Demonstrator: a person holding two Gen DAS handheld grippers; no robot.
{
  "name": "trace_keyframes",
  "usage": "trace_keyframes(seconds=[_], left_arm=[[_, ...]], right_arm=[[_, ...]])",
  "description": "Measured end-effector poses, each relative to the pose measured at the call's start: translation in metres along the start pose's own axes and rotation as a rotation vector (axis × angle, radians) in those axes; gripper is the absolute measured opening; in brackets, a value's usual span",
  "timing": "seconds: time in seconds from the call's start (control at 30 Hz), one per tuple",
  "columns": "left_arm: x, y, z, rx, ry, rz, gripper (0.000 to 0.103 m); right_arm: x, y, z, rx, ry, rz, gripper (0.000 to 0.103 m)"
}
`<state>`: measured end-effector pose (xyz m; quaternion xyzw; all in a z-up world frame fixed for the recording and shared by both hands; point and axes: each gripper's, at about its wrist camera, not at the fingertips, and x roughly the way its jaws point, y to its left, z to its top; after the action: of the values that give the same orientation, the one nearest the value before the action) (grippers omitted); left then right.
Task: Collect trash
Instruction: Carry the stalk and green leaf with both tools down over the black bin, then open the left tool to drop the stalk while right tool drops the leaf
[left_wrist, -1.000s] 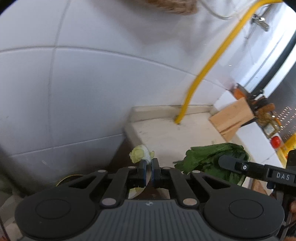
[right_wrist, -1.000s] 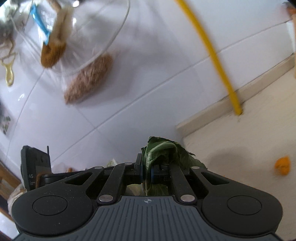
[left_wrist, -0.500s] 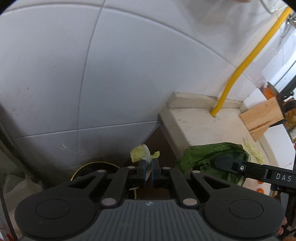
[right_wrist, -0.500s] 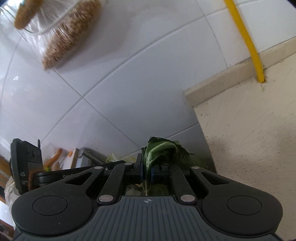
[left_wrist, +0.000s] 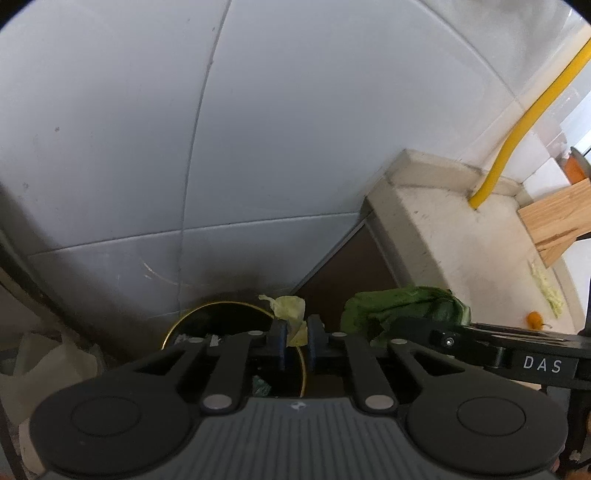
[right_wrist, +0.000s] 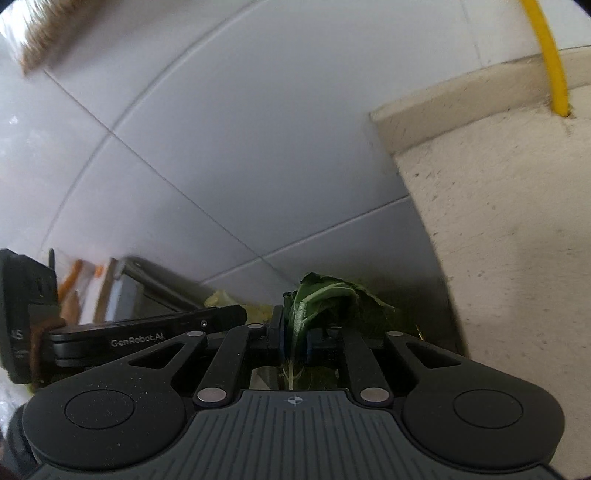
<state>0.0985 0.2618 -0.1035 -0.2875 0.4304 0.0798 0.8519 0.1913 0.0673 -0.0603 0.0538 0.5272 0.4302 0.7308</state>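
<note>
bin (left_wrist: 207, 325) below wall, left of counter (left_wrist: 461, 236) | pipe (left_wrist: 517, 129) behind | scraps probably inside bin

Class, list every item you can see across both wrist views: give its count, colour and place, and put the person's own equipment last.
Pale leaf scrap: one, yellow-green, pinched in the left hand-held gripper above the bin.
Dark leaf: one, green, clamped in the right hand-held gripper.
Bin: one, black with gold rim, on the floor by the wall.
Counter: one, beige, right side.
Pipe: one, yellow, entering the counter.
Wooden board: one, tan, on the counter.
Orange scrap: one, on the counter.
Left hand-held gripper: black, shut.
Right hand-held gripper: black, shut.
</note>
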Motion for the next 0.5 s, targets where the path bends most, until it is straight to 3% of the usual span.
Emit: trace_keyframes(seconds=[0.5], left_arm=[[0.010, 0.011, -0.001, 0.011, 0.002, 0.039, 0.012]], right_arm=[[0.049, 0.009, 0.001, -0.024, 0.119, -0.035, 0.047]])
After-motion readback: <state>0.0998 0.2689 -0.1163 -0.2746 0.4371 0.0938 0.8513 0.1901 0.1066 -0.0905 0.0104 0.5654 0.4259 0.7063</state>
